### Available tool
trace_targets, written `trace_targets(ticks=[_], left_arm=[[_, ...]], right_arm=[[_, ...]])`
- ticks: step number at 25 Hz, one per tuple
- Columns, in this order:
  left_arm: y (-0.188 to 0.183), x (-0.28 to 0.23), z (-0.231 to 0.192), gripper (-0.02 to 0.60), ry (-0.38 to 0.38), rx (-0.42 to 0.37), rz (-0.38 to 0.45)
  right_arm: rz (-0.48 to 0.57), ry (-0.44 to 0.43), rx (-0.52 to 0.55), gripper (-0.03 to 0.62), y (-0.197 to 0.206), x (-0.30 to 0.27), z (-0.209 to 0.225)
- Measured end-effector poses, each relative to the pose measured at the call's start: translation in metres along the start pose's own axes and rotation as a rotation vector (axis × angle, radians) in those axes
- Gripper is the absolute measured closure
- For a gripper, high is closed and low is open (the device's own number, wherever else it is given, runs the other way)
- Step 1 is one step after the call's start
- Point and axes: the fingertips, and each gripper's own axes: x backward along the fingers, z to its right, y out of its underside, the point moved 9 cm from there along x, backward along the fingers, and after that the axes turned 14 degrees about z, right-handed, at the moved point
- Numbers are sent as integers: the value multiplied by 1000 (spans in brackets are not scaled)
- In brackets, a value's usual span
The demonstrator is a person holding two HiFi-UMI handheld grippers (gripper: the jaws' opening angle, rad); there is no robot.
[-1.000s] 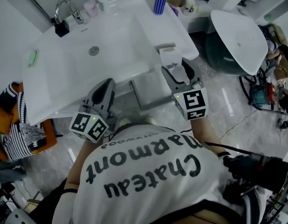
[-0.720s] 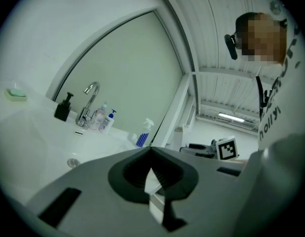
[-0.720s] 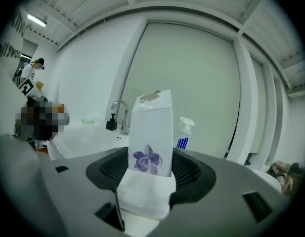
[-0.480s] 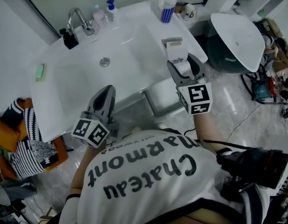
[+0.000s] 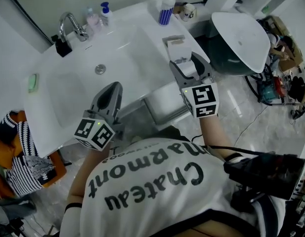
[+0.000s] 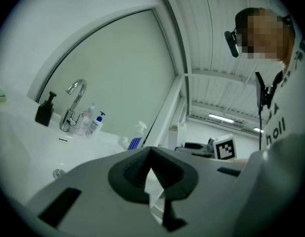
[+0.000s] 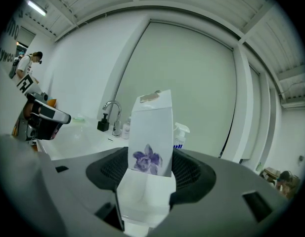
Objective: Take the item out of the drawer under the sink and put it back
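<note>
Right gripper (image 7: 147,168) clamps the white carton (image 7: 151,127), left gripper (image 6: 151,171) closed empty; projecting far beyond the fingers, the carton may pivot loose.

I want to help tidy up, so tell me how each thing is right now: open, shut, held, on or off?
Right gripper: shut on the box.
Box: held, out of the drawer.
Left gripper: shut, empty.
Drawer: pulled open.
Tap: off, no water running.
Spray bottle: standing upright.
</note>
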Motion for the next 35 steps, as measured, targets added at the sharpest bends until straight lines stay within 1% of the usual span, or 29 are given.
trace_targets(ticks=[4, 6, 10, 13, 20, 25, 30, 35], left_arm=[[9, -13, 10, 574, -12, -10, -2], [15, -20, 15, 574, -36, -5, 7], [31, -36, 26, 574, -99, 27, 15], [40, -50, 37, 574, -128, 34, 16], [55, -72, 57, 574, -211, 46, 49], [67, -75, 64, 574, -269, 36, 52], [72, -73, 68, 574, -319, 19, 54], [72, -72, 67, 574, -345, 6, 57]], right_arm=[[-1, -34, 15, 313, 7, -6, 16], [-3, -62, 15, 313, 13, -8, 26], [-7, -104, -4, 313, 26, -13, 47], [-13, -139, -13, 313, 34, -17, 61], [-32, -202, -36, 313, 56, -22, 91], [-45, -258, -29, 313, 70, -29, 99], [-85, -296, -34, 313, 86, -37, 101], [-137, -323, -38, 313, 101, -44, 98]])
